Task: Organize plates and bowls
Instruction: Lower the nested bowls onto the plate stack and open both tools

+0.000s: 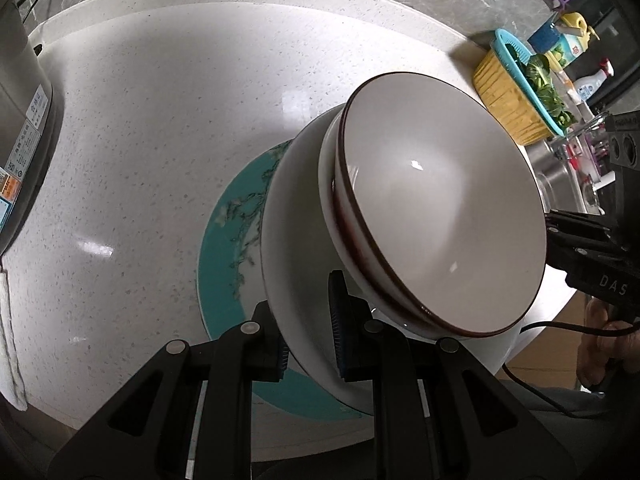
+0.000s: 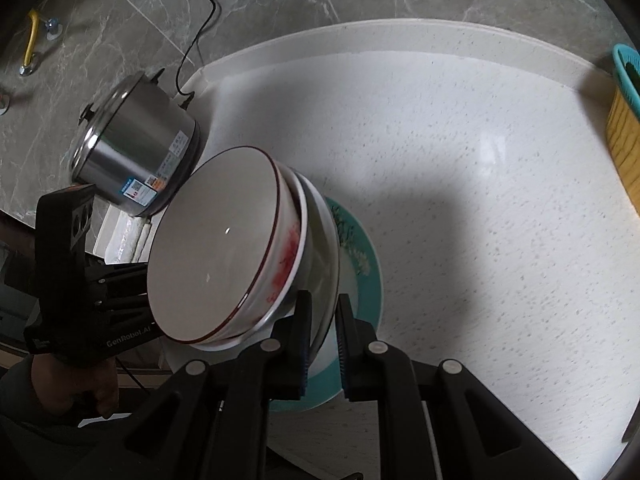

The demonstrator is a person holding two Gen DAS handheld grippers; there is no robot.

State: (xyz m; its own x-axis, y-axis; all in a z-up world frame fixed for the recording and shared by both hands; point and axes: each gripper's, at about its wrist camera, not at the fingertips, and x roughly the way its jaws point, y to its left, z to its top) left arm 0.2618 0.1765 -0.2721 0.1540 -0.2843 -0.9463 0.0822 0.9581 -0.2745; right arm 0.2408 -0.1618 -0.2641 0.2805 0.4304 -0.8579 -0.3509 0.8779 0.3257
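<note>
Two hand-held grippers carry a stack of crockery over a kitchen worktop: the left gripper [image 1: 310, 334] is clamped on the near rim of the white plate [image 1: 292, 240], while the right gripper [image 2: 322, 344] pinches the same plate's rim from the opposite side, a two-sided hold that likely keeps the load level. The stack hangs above the speckled white counter [image 1: 140, 140], apparently bound for the teal plate [image 1: 220, 280] lying directly beneath. Nested on the white plate are two bowls; the top bowl [image 1: 440, 200] is cream with a dark brown rim. A steel pot [image 2: 136, 160] stands far left
</note>
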